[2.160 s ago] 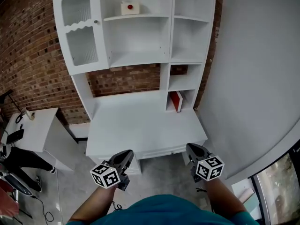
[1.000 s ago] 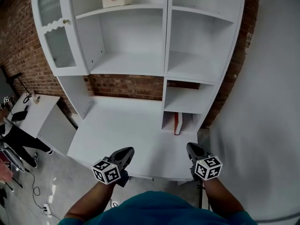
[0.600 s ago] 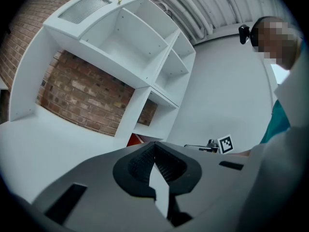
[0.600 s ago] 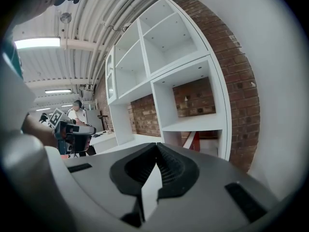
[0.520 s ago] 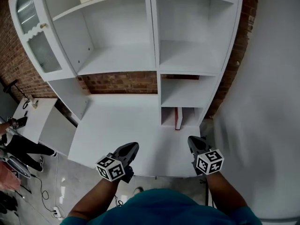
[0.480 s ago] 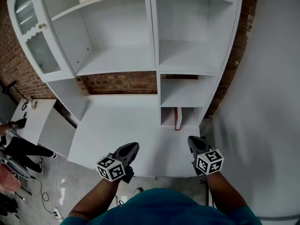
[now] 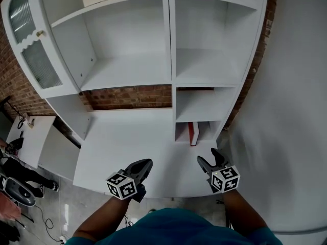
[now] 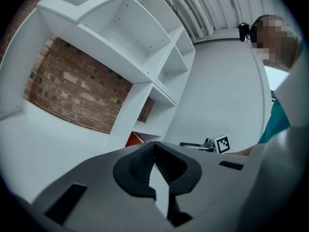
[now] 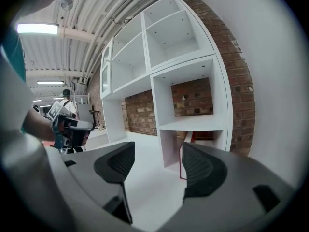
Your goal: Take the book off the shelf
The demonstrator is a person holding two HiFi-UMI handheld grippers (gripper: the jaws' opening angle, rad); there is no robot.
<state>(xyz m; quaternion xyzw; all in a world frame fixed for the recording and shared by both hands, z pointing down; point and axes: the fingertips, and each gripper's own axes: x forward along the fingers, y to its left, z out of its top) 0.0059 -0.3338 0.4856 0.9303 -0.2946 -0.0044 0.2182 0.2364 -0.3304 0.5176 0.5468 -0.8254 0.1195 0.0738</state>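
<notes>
Nearest you: your left gripper [image 7: 144,163], jaws pressed together, nothing in them, hanging over desk front edge. Your right gripper [image 7: 208,157]: jaws just been opening, now spread wide, nothing btwn them; aimed toward shelf unit, well short of it. Desk top [image 7: 127,142] lies btwn you & target. Beyond: red book [image 7: 192,133] upright in lowest right cubby [image 7: 209,129], untouched. Task barely begun by my read. Reach, grip, pull-out all left.
</notes>
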